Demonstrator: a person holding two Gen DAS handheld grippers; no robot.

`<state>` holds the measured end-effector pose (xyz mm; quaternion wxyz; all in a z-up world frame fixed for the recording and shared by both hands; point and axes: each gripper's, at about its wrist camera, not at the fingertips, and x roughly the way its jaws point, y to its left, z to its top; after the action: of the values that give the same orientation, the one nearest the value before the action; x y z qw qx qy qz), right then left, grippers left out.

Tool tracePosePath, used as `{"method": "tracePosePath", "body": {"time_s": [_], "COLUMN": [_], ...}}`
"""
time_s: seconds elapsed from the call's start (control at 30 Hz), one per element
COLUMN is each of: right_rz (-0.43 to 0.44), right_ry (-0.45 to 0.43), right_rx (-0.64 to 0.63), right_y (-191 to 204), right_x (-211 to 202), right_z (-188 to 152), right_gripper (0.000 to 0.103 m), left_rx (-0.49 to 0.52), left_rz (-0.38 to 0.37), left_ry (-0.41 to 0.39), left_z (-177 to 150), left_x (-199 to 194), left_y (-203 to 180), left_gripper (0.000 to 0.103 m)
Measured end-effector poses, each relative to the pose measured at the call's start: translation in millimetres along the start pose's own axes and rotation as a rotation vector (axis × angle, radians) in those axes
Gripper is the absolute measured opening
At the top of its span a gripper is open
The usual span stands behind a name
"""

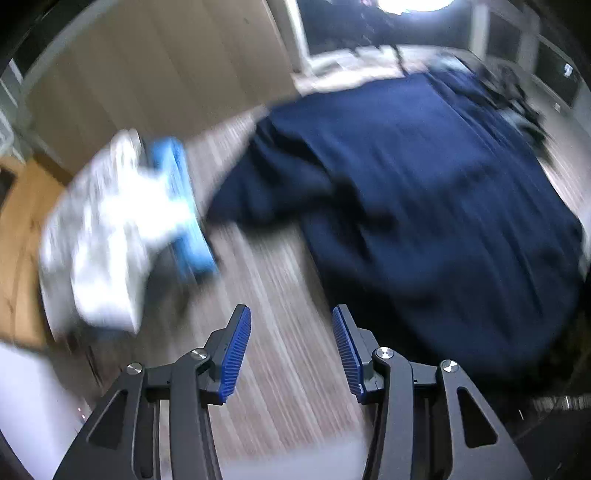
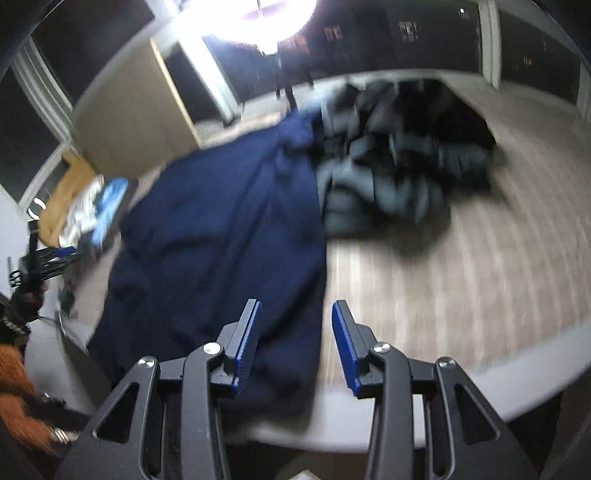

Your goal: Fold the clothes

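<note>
A large navy blue garment (image 1: 424, 192) lies spread on the round wood-grain table (image 1: 280, 369); it also shows in the right wrist view (image 2: 221, 236), with its near edge hanging over the table's front rim. My left gripper (image 1: 291, 343) is open and empty above bare table, just left of the garment. My right gripper (image 2: 295, 339) is open and empty over the garment's right edge near the table (image 2: 461, 280) rim. The left gripper (image 2: 55, 258) also shows at the far left of the right wrist view. Both views are motion-blurred.
A pile of grey and dark clothes (image 2: 399, 162) sits at the back of the table, right of the navy garment. White clothes and a light blue item (image 1: 122, 221) lie at the table's left side, also seen in the right wrist view (image 2: 99, 206). A bright lamp (image 2: 258, 18) hangs overhead.
</note>
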<state>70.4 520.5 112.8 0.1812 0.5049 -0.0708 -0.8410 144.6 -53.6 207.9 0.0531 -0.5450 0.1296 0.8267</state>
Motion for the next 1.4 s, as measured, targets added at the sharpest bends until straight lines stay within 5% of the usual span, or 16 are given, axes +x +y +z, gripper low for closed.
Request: {"method": "tracePosePath", "body": {"time_s": [0.1, 0.2, 0.37, 0.4, 0.47, 0.93, 0.97, 1.03, 1.2, 1.3, 1.4], "right_rz": [-0.023, -0.03, -0.005, -0.006, -0.017, -0.073, -0.069, -0.053, 0.013, 0.072, 0.095], "right_ry": [0.05, 0.076, 0.068, 0.065, 0.062, 0.148, 0.145, 0.153, 0.054, -0.057, -0.11], "right_rx": [0.033, 0.068, 0.078, 0.073, 0.067, -0.032, -0.043, -0.04, -0.011, 0.007, 0.047], "right_y": [3.6, 6.3, 15.0, 16.4, 16.7, 21.0, 22.8, 23.5, 25.8, 26.4, 20.4], "right_x": [10.6, 23.9, 32.2, 32.7, 34.5, 78.2, 77.7, 74.8, 19.0, -18.1, -12.2], "right_z": [-47.1, -74.6, -86.6, -86.3, -83.1, -74.4, -74.3, -73.5, -56.5, -20.0, 28.8], "right_gripper": [0.039, 0.039, 0.039, 0.039, 0.039, 0.047, 0.045, 0.004, 0.004, 0.003, 0.004], "left_rx": [-0.045, -0.034, -0.057, -0.055, -0.053, -0.085, -0.089, -0.1, -0.16, -0.145, -0.122], "left_rz": [-0.119, -0.157, -0.208, -0.221, -0.274, -0.34, -0.335, -0.325, -0.301, -0.253, -0.214], "left_ry": [0.092, 0.145, 0.163, 0.162, 0.165, 0.045, 0.045, 0.042, 0.001, -0.042, -0.053], "left_z": [-64.4, -103.8, -110.6, -110.5, -109.1, -90.6, -83.3, -76.6, -61.9, -31.0, 7.5], "left_x": [-6.5, 6.5, 37.3, 39.6, 39.3, -22.9, -15.1, 3.1, -12.4, -19.8, 0.5], "left_y": [-17.2, -33.3, -34.5, -34.7, -35.5, -10.4, -13.1, -4.8, 15.8, 33.5, 45.7], "left_gripper": [0.048, 0.048, 0.047, 0.035, 0.004, 0.003, 0.003, 0.002, 0.002, 0.002, 0.002]}}
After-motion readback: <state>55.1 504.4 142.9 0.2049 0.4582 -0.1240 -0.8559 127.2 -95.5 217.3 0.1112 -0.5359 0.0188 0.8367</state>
